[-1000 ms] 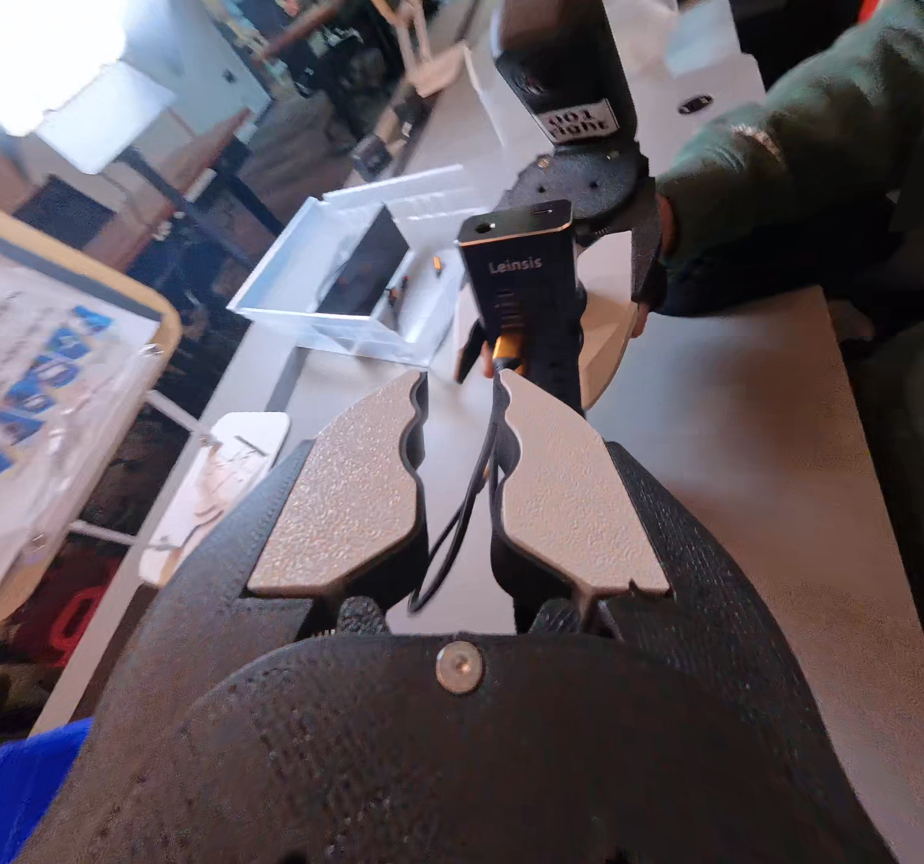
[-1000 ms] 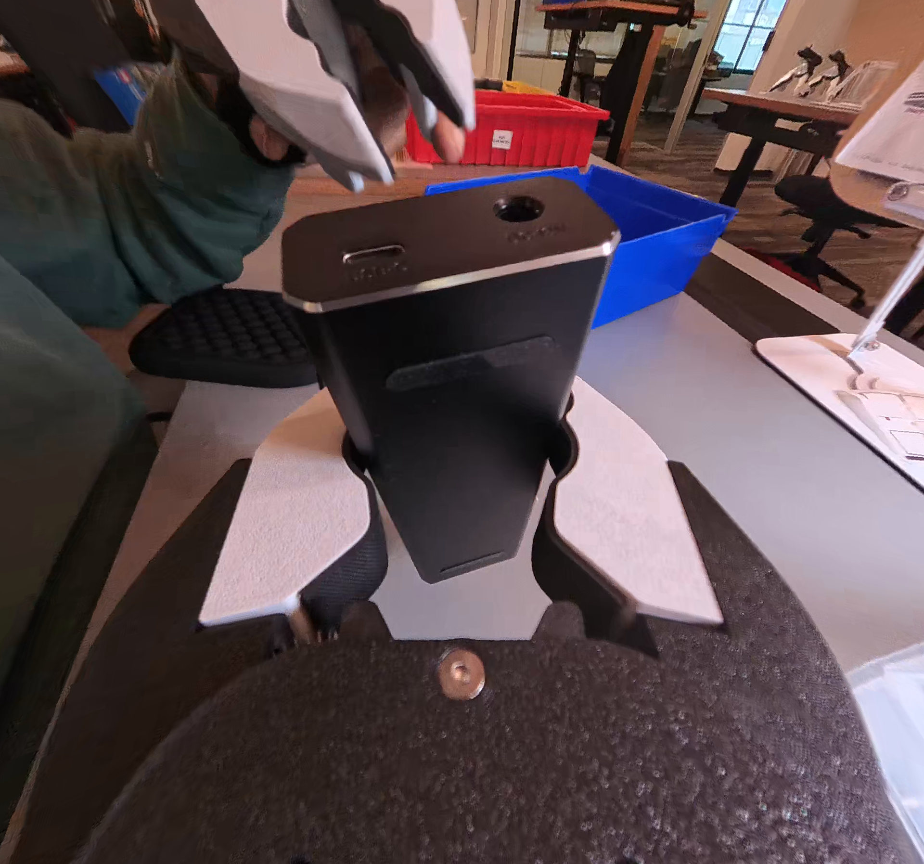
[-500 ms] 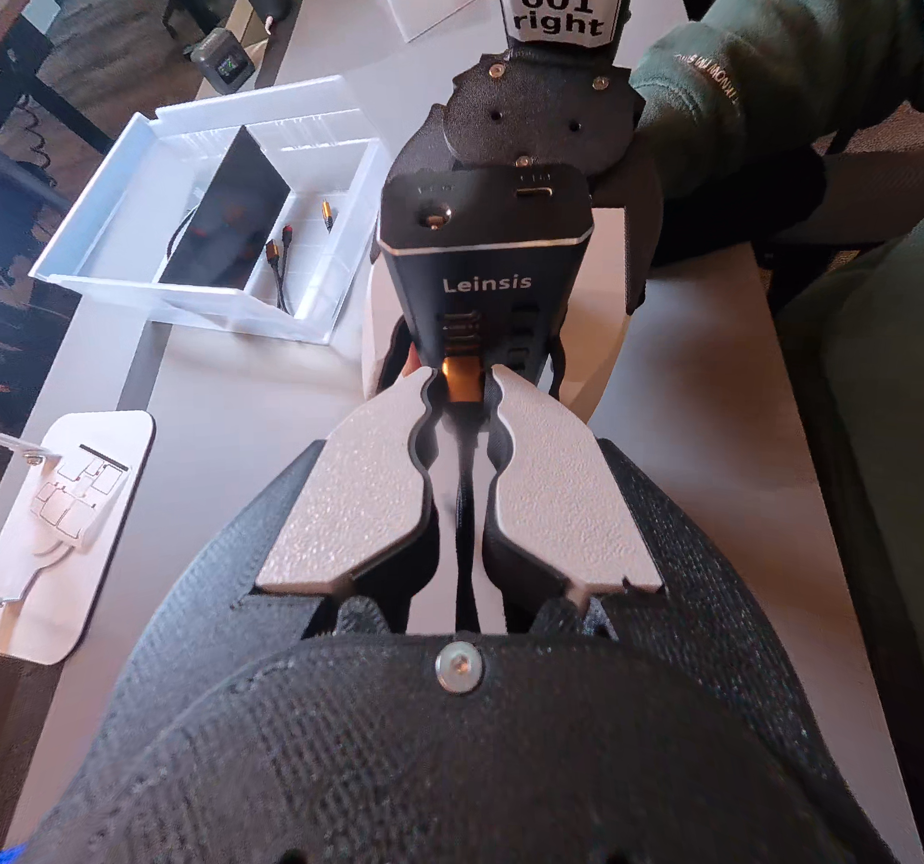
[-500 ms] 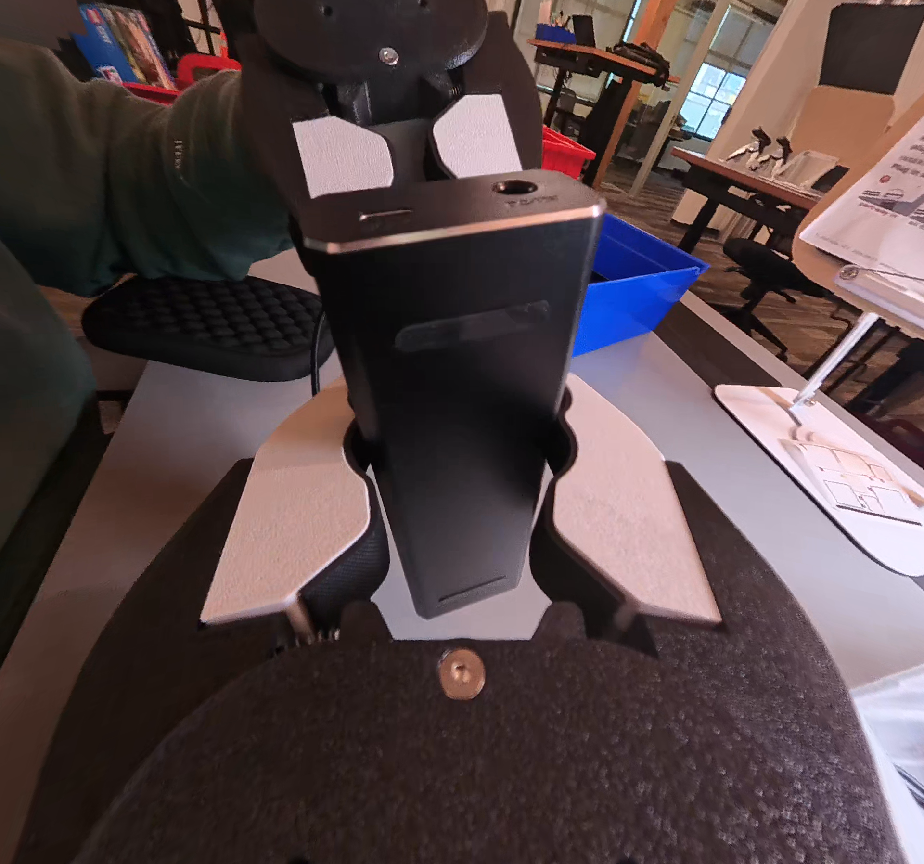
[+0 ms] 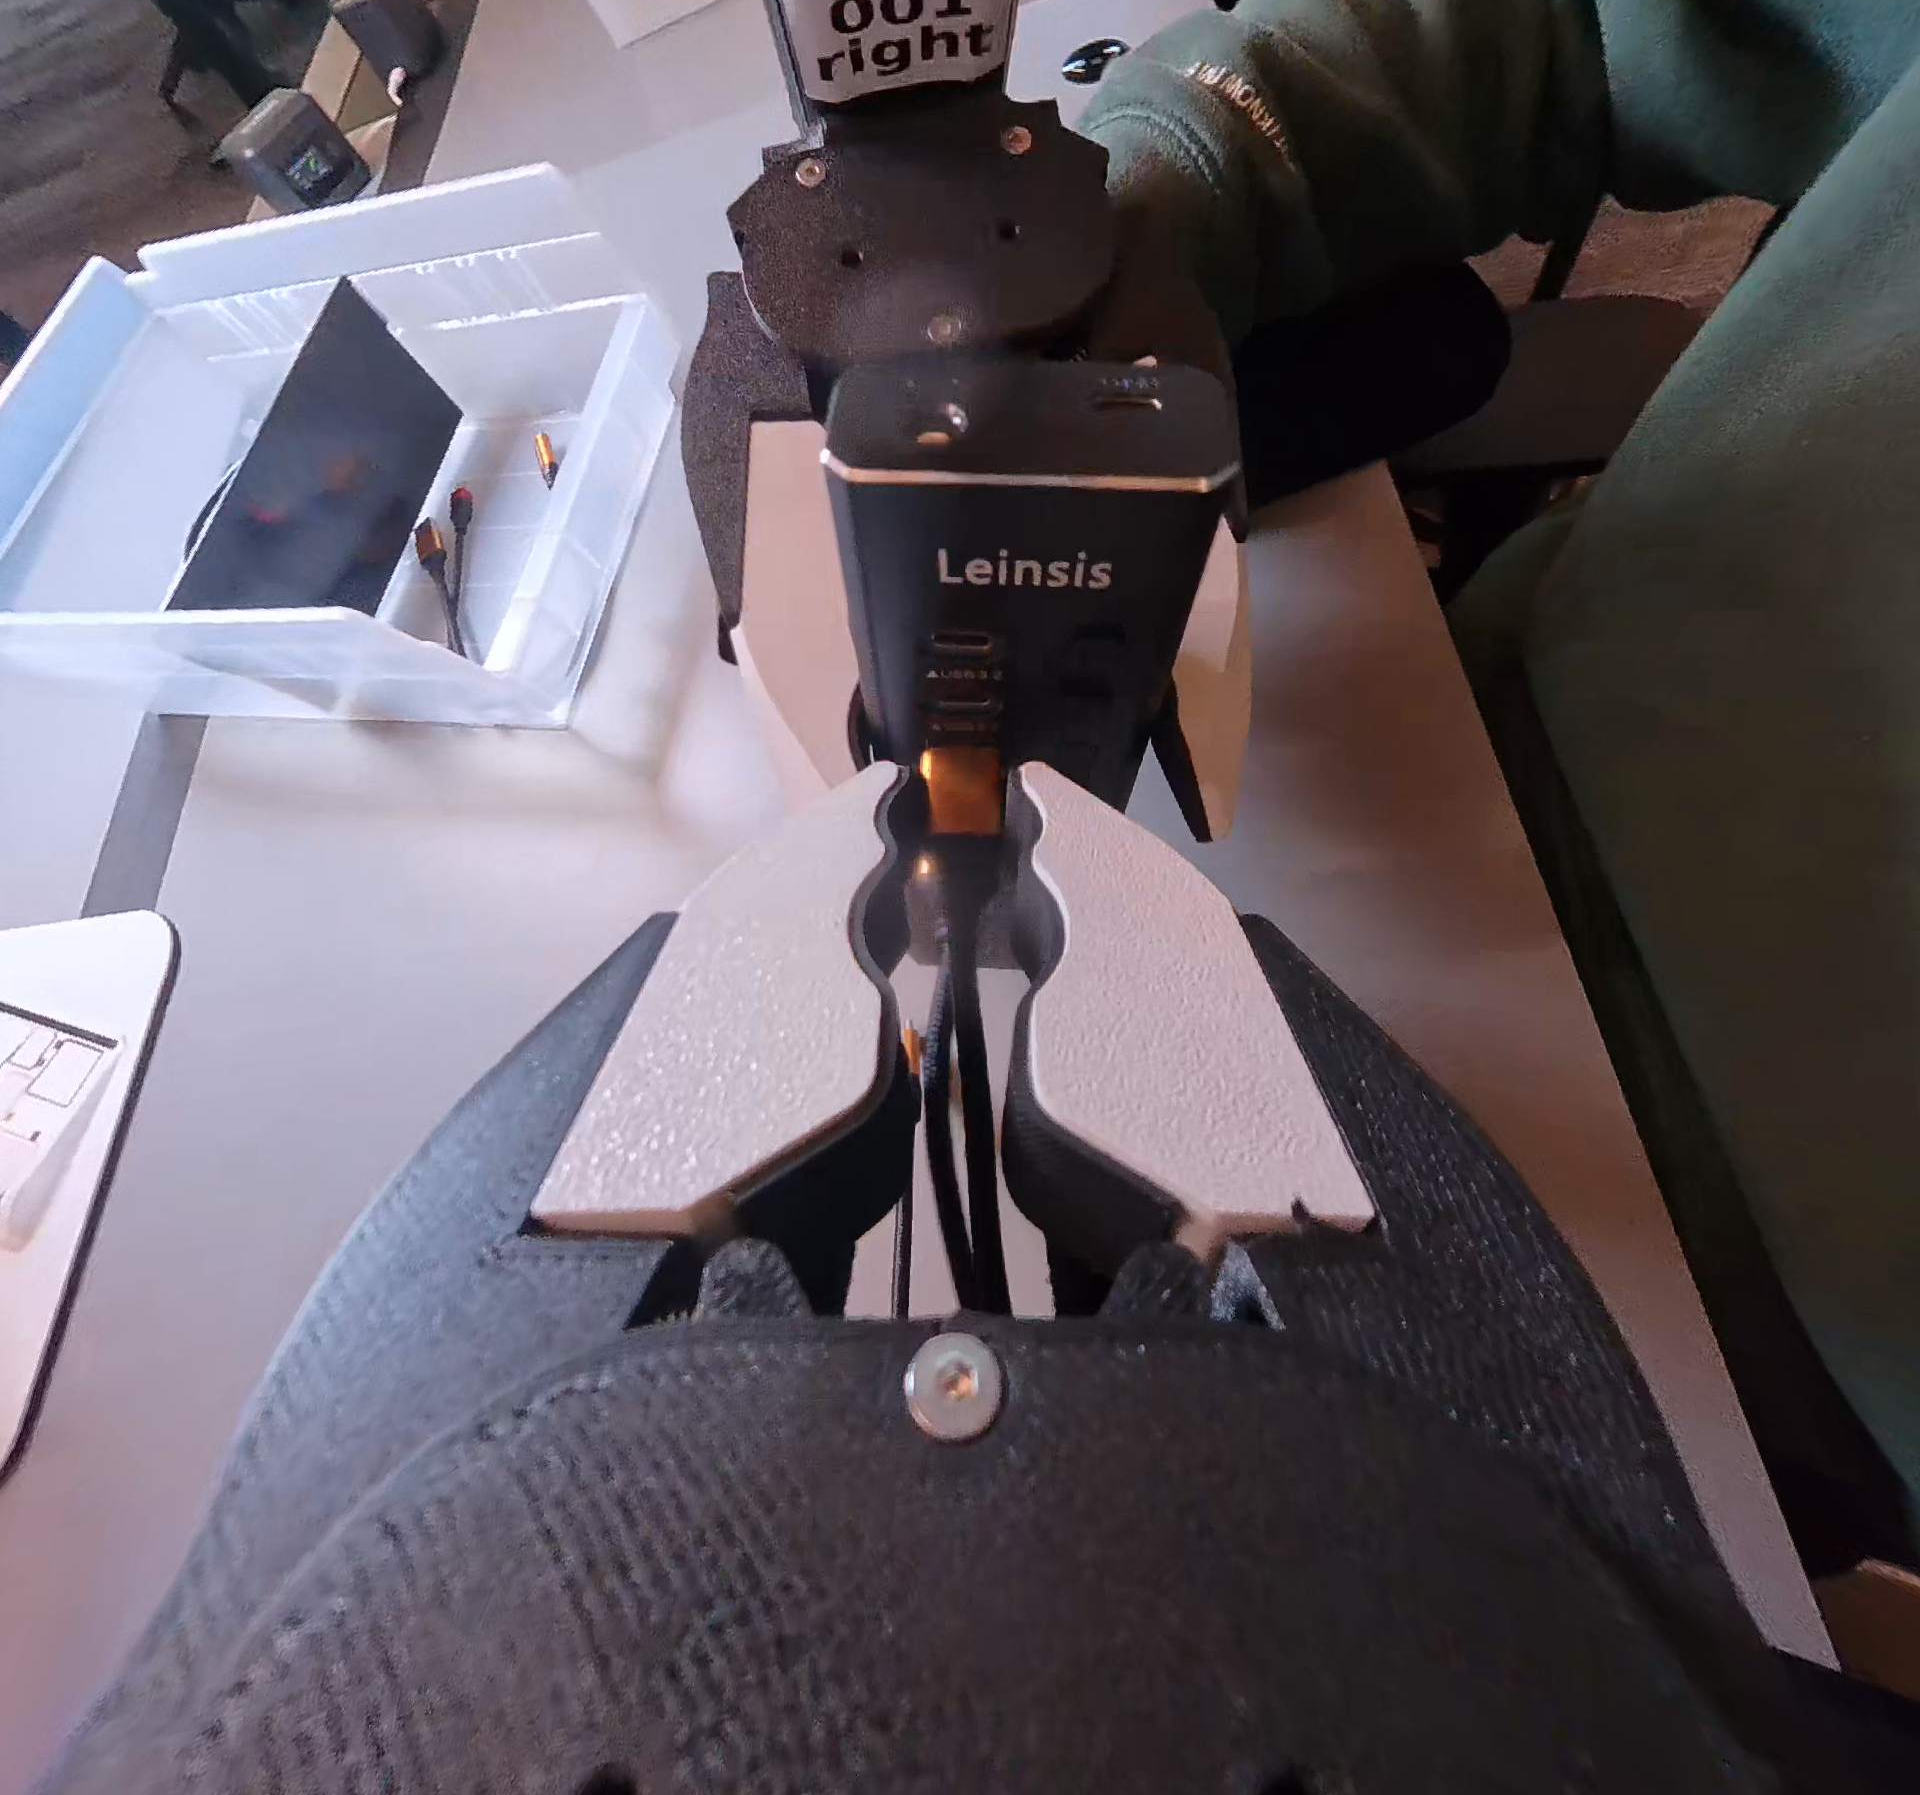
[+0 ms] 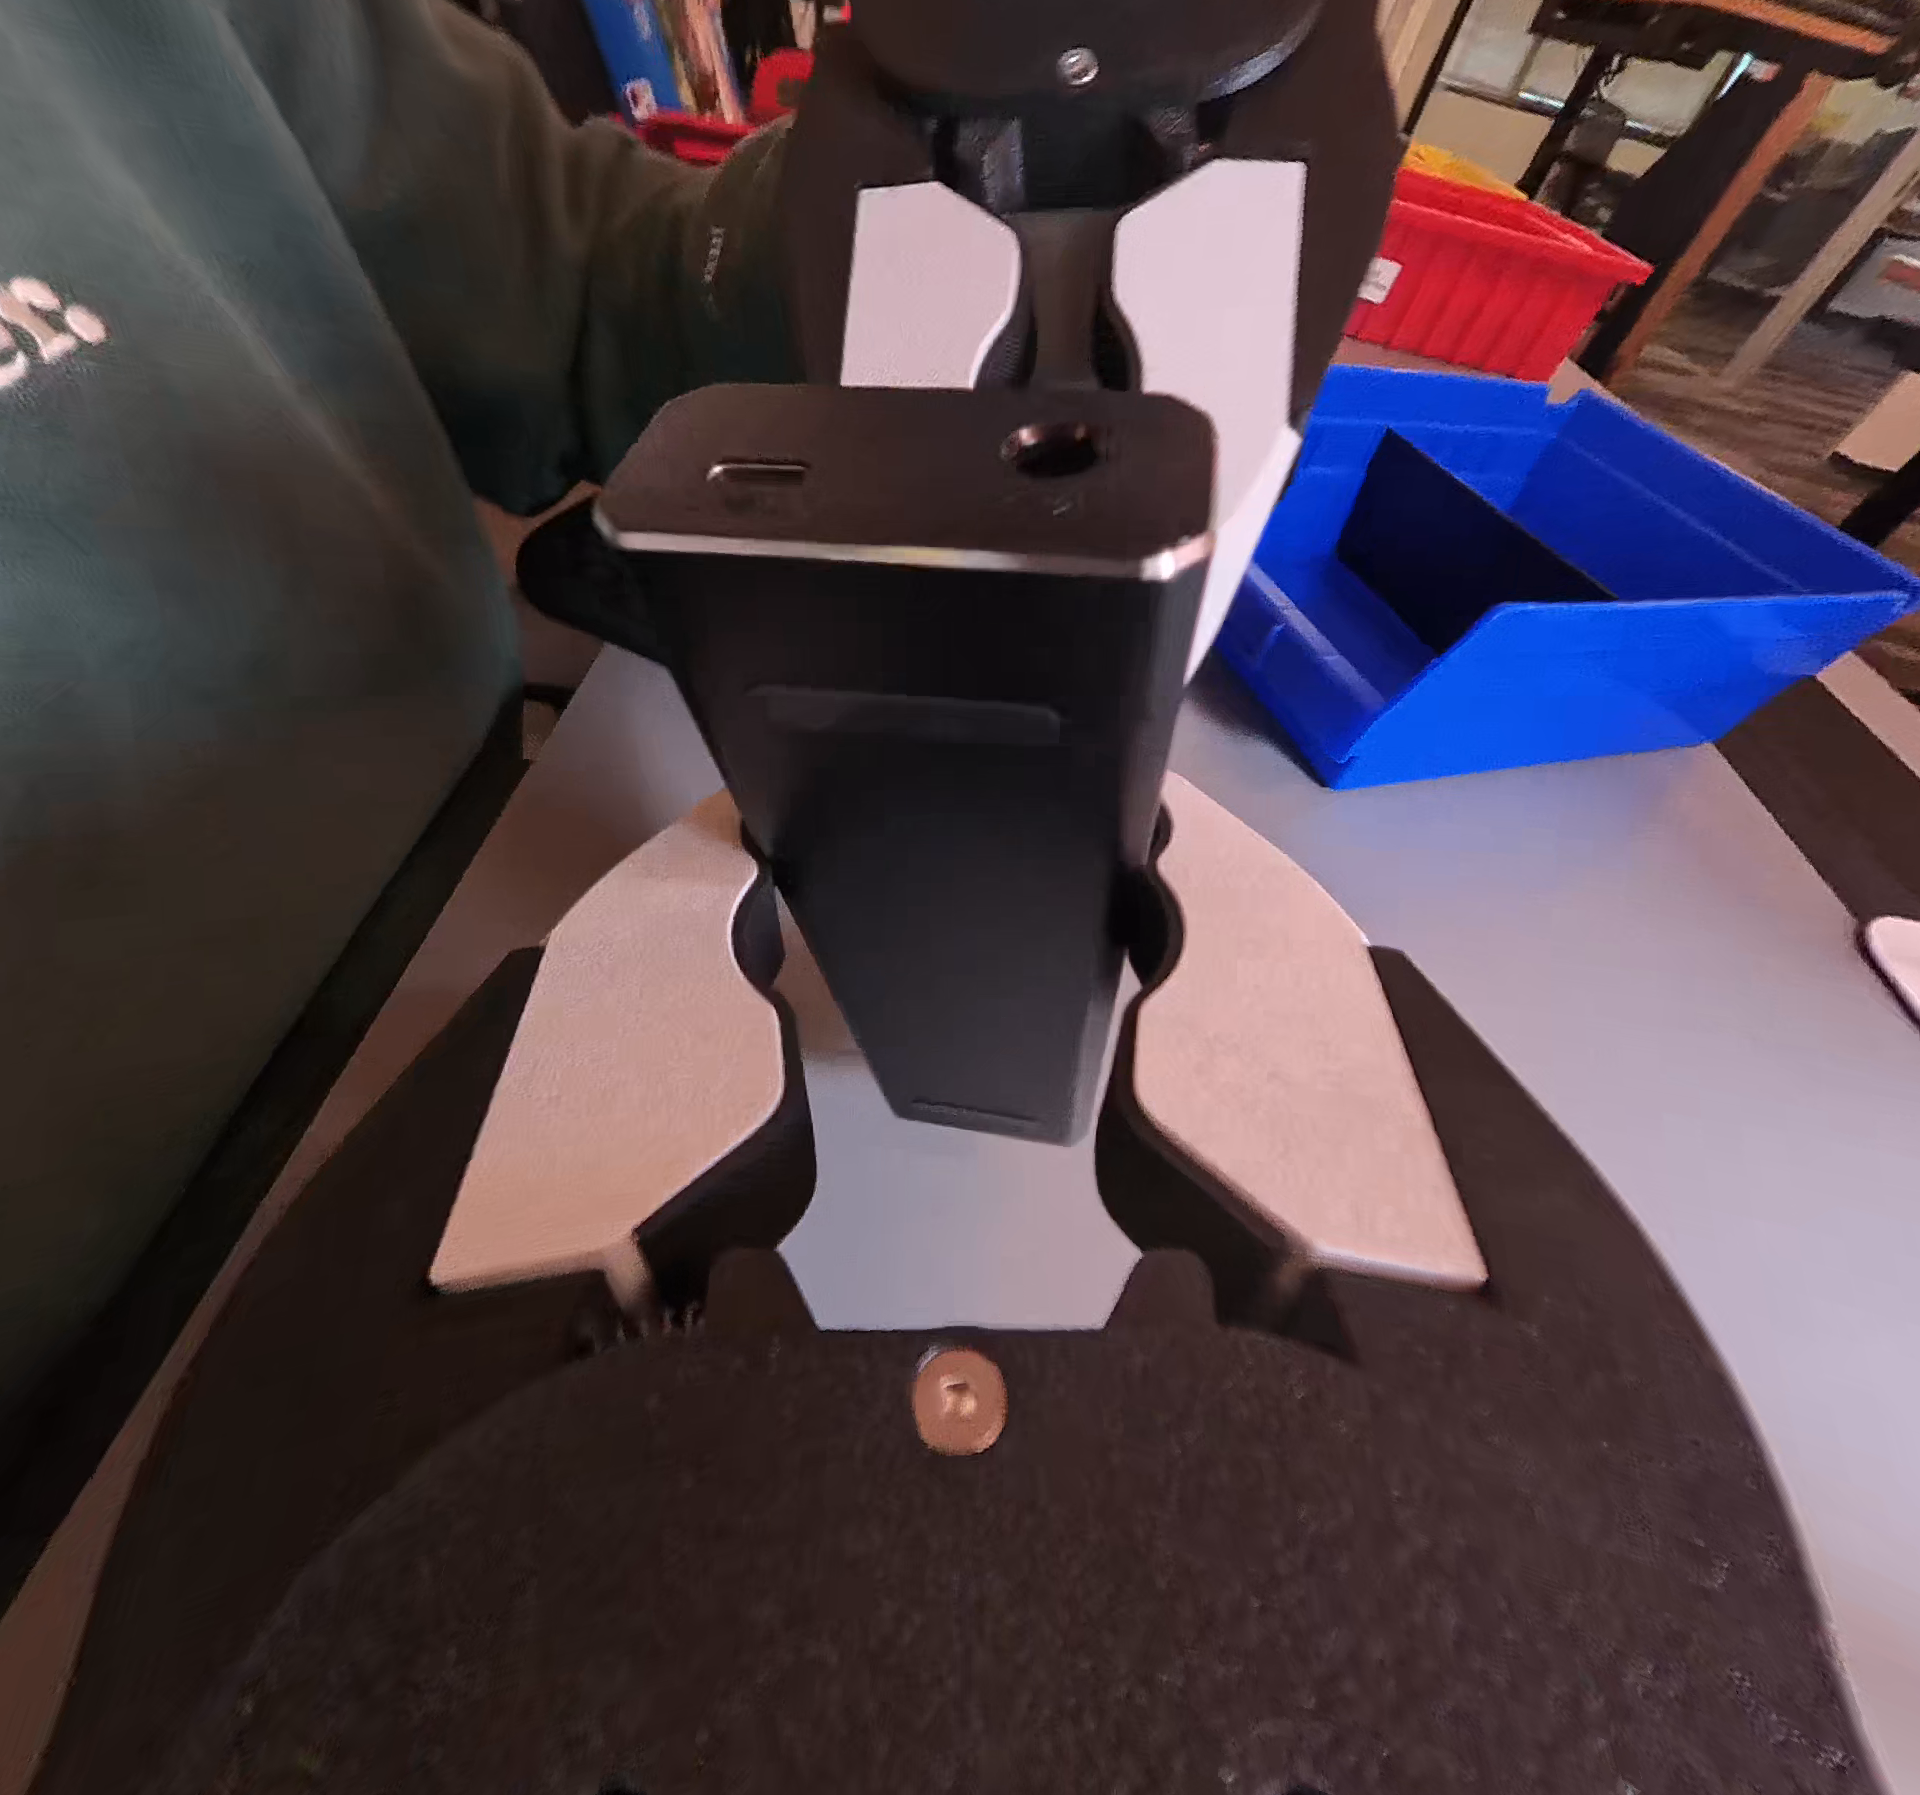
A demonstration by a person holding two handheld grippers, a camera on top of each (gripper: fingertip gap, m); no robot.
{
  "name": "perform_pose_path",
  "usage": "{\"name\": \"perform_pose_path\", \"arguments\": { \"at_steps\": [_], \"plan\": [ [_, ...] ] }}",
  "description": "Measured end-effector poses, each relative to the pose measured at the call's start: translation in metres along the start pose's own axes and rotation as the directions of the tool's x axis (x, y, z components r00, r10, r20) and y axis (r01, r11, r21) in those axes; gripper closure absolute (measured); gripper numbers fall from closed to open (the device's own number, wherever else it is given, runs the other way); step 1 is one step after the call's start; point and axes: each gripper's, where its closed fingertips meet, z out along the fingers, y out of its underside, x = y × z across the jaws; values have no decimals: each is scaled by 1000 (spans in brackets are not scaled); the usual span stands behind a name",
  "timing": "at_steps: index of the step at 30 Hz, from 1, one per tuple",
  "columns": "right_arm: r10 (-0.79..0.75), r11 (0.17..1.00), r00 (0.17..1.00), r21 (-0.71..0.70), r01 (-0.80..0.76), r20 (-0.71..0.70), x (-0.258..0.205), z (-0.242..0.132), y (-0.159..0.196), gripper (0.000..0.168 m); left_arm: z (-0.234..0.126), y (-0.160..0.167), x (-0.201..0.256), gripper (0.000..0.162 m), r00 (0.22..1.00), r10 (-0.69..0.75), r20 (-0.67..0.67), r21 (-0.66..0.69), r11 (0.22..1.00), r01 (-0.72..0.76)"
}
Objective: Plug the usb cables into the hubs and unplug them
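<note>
My right gripper (image 6: 951, 862) is shut on a black USB hub (image 6: 925, 706) and holds it upright above the grey table (image 6: 1507, 966). In the left wrist view the hub (image 5: 1023, 561) shows its port side. My left gripper (image 5: 958, 789) is shut on an orange USB plug (image 5: 961, 795) that is pressed to the lowest port in the hub's left column. I cannot tell how deep the plug sits. Its black cable (image 5: 951, 1070) runs back between my fingers. From the right wrist view, the left gripper's white fingers (image 6: 914, 280) rise behind the hub, and the plug is hidden.
A clear tray (image 5: 312, 654) with a black divider and spare orange-tipped cables (image 5: 442, 561) stands at the left. A white stand base (image 5: 73, 1070) lies nearer. A blue bin (image 6: 1538, 665) and a red bin (image 6: 1486, 280) are beyond the hub. A person's green sleeve (image 5: 1455, 83) is at the right. Only a small space, under 4 cm, lies between the two pairs of fingers.
Both grippers have tilted to face each other squarely and come closer. My left fingers have narrowed on the plug, and the plug now sits against the hub's lowest port.
</note>
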Motion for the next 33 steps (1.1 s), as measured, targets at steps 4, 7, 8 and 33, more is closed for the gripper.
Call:
{"name": "perform_pose_path", "arguments": {
  "at_steps": [4,7,8,33],
  "plan": [
    [-52,998,995,31,55,-88,3,-1,-10,106,-4,-4,0,146,1000,-21,-1,35,999,21],
    [-72,997,990,27,75,-121,4,-2,-8,105,-4,-3,-1,145,1000,-3,26,24,1000,2],
    [-59,997,992,38,64,-112,3,-3,-8,106,-3,-3,0,145,1000,-8,24,26,1000,7],
    [-27,996,1000,84,28,-11,-15,-11,-15,106,-20,5,16,158,995,-94,-32,104,990,97]
  ]
}}
